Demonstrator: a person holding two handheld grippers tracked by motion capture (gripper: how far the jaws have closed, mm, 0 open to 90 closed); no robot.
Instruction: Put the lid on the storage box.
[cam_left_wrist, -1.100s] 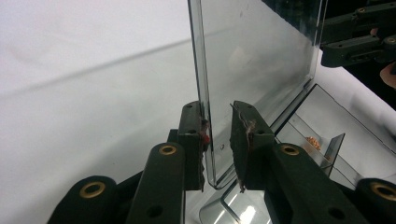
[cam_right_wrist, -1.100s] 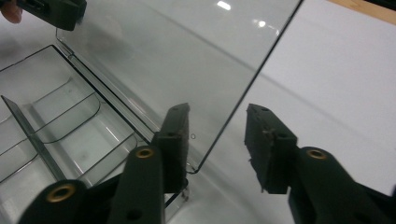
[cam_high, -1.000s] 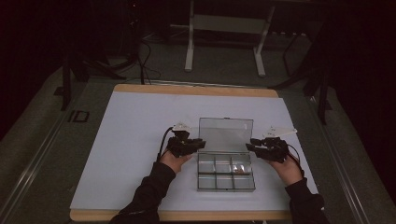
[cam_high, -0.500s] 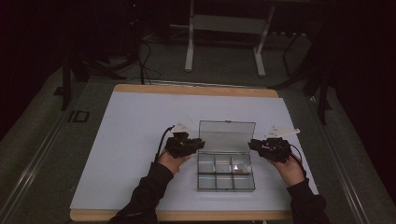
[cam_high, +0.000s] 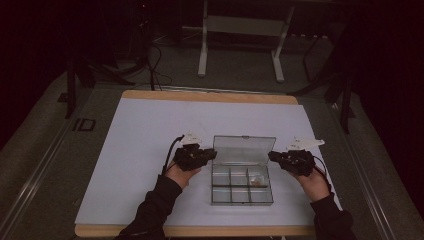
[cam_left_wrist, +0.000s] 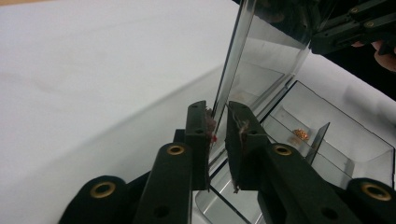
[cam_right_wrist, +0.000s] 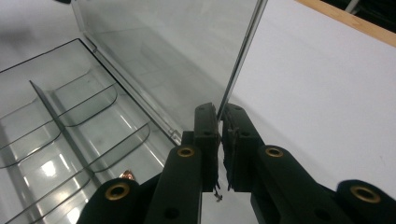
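Clear plastic box (cam_high: 242, 184) — six compartments, on the white table cover (cam_high: 140, 150) at about 5 o'clock from its middle. Lid (cam_high: 244, 149) open, standing upright at the box's 12 o'clock side. Small copper-coloured piece (cam_left_wrist: 301, 134) in one compartment.

Left gripper (cam_high: 209, 155) — at the lid's 9 o'clock edge; jaws have just been closing, now clenched on that edge.

Right gripper (cam_high: 274, 156) — at the lid's 3 o'clock edge; jaws have just been closing, pinching the edge likewise.
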